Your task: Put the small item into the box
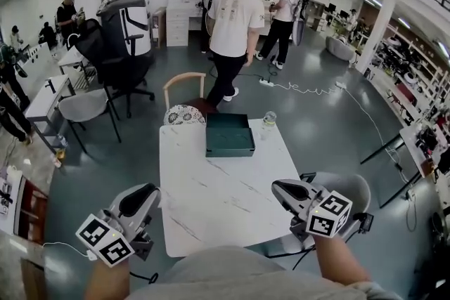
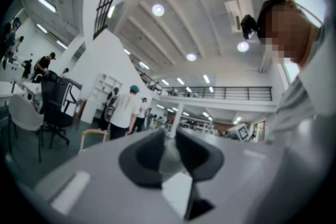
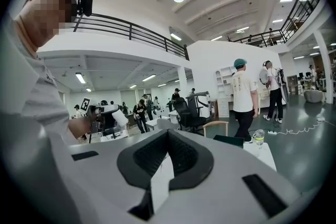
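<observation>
Left tool (image 1: 152, 191) parted, right tool (image 1: 277, 187) closed.

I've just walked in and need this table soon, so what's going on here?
A person holds a gripper in each hand. The left gripper and the right gripper hover at the near edge of the white marble-patterned table, and both are empty. The left jaws stand slightly apart and the right jaws are together. The dark green rectangular box sits at the far edge, with the small clear jar just to its right. The jar is not yet in the box.
</observation>
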`<action>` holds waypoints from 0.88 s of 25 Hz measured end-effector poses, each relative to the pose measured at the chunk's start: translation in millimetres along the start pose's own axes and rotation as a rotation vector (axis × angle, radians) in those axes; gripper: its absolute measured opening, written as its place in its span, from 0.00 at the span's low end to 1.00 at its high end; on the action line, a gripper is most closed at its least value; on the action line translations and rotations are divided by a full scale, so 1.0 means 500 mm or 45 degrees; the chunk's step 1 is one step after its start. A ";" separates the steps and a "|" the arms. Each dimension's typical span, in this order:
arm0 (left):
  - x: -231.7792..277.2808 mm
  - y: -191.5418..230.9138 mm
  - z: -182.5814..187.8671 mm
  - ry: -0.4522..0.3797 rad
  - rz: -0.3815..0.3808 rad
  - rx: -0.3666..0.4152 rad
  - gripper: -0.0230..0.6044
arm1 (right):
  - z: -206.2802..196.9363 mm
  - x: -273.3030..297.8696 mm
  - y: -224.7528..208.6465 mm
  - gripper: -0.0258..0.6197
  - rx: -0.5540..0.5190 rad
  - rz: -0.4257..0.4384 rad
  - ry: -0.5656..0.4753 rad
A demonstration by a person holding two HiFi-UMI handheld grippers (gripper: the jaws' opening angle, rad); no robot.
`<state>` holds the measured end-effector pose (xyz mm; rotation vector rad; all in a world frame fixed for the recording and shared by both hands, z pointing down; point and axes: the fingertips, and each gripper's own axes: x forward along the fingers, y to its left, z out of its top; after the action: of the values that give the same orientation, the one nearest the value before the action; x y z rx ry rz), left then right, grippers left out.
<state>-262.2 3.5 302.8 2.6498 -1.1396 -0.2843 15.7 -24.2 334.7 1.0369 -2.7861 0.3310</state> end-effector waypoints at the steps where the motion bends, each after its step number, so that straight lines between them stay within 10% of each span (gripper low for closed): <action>1: 0.009 0.005 -0.004 0.003 0.004 -0.006 0.15 | -0.001 0.004 -0.009 0.05 0.003 0.003 0.001; 22: 0.445 0.039 -0.043 0.134 0.270 0.068 0.15 | -0.022 0.063 -0.457 0.05 0.019 0.255 -0.022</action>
<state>-119.4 -169.3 310.7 2.5257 -1.3955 -0.0750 143.3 -209.3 386.8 0.7677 -2.9132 0.3687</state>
